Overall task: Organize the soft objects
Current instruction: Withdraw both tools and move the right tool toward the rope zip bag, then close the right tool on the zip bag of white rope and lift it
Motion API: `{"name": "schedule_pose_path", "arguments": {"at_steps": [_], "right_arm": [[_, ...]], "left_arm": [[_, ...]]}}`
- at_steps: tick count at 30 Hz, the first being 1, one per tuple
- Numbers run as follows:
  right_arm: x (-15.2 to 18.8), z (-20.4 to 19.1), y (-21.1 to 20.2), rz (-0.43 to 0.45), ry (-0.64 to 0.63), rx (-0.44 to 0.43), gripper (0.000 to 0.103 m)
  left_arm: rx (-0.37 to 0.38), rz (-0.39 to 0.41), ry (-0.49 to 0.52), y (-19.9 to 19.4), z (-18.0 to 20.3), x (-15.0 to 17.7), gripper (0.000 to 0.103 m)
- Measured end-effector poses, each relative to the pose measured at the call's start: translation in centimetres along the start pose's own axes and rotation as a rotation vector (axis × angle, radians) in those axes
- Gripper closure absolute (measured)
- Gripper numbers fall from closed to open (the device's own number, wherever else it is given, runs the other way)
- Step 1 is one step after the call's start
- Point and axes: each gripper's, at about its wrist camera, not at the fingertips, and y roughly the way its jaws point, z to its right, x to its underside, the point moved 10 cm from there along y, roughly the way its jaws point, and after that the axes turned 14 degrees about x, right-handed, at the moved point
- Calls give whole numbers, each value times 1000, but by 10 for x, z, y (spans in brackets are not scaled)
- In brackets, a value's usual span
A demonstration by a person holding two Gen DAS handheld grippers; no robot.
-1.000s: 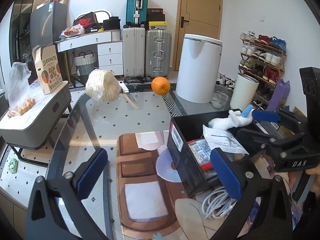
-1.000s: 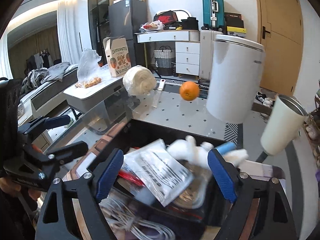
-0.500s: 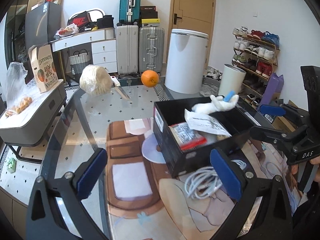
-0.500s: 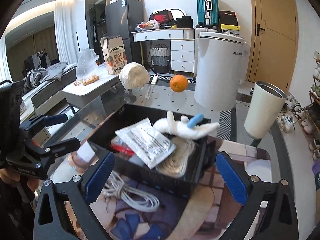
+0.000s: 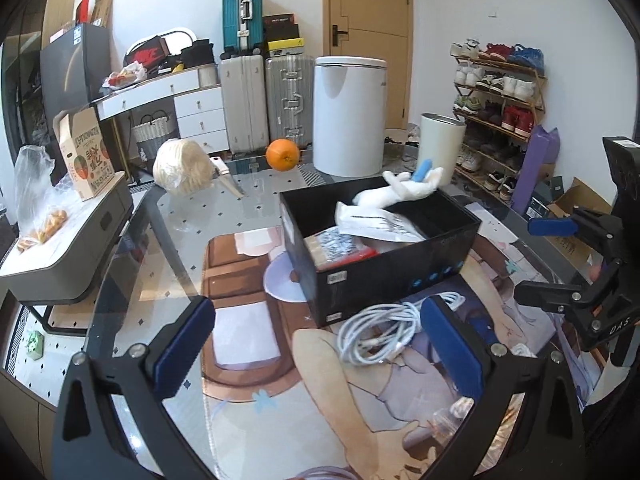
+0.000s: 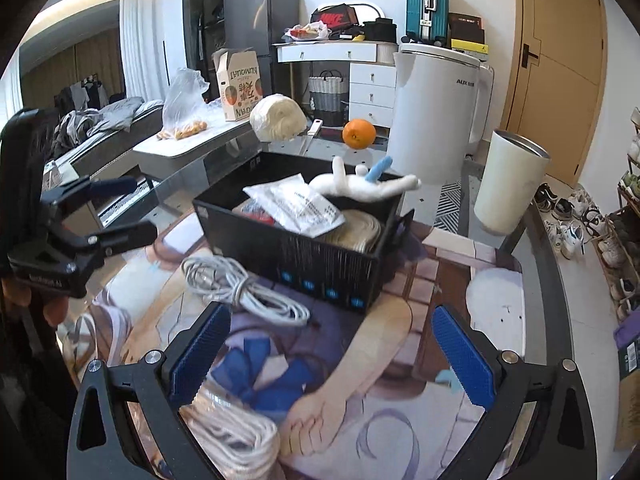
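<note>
Left wrist view: my left gripper (image 5: 318, 344) has its jaws spread wide, nothing in them, above the printed mat (image 5: 248, 360) on the glass bench (image 5: 132, 240). Black box (image 5: 396, 276) at 1 o'clock; white plush toy (image 5: 400, 192) lies across its far rim. White cable (image 5: 380, 332) just in front of the box.

Right wrist view: my right gripper (image 6: 332, 350) jaws also released, empty. Box at 12 o'clock, plush toy (image 6: 368, 186) draped on its far edge, plastic packet (image 6: 296, 204) on top. Coiled rope (image 6: 236, 436) at 7 o'clock. Orange (image 6: 359, 133) beyond.
</note>
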Motion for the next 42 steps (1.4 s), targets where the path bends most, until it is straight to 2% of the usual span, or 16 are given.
{"name": "schedule_pose_path", "arguments": {"at_steps": [11,22,34,37,42], "right_arm": [[26,-11,-17,-15,-92,-33,1],[47,-29,-33,-23,-172,-99,1],[82,-66,-22,-113,-310,-206,1],[88,-77,-21,-113,-342,-245,1],[95,-87,-10,-139,-378,-240,1]], "left_arm": [[-14,-8,-24,-5,10,31,0],[-16,-10,-32,-8,14,41,0],[-10,-34,-25,-4,15,46,0],[-10,-39,-22,-4,14,48,0],[-14,-45,-23,-3,12,49,0]]}}
